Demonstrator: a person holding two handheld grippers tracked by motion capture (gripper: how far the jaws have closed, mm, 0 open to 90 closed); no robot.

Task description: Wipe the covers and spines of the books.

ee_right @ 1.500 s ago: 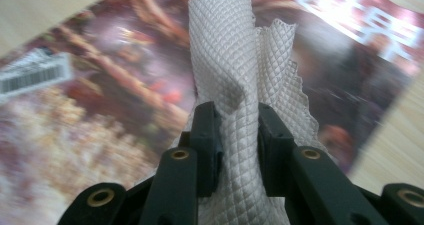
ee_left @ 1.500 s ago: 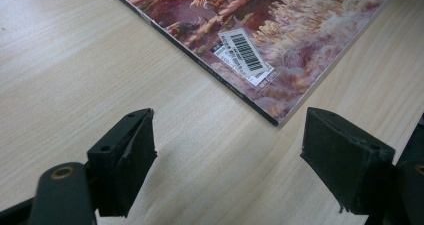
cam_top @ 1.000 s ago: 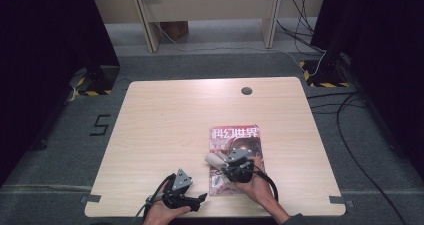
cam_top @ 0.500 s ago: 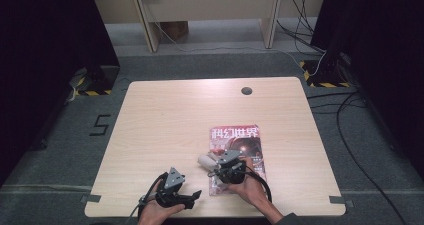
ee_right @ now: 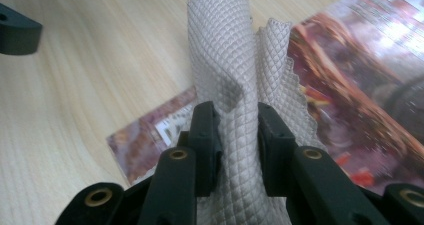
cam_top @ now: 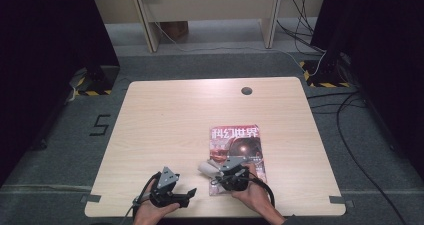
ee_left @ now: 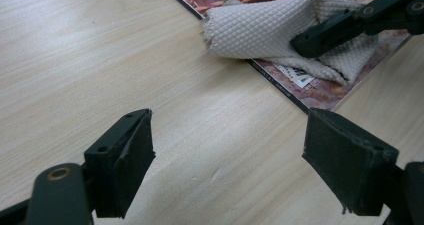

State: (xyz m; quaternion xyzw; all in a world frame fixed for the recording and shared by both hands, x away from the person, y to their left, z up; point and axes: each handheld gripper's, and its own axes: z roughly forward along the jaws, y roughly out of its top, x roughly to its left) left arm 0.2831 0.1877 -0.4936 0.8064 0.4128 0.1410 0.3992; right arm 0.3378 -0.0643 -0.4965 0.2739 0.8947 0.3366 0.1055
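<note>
Both hands have drawn toward six o'clock; right claw [ee_right: 234,135] pinches the cloth [ee_right: 227,60] over the magazine [cam_top: 236,152], left claw [ee_left: 240,165] gaping empty, cloth at its one o'clock.

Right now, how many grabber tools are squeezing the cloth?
1. The right gripper has its jaws shut on the cloth over the magazine. The left gripper sits open above the bare table.

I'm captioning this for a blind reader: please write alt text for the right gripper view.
The right gripper pinches a bunched beige cloth between its black jaws, above the corner of a magazine lying on a wooden table.
</note>
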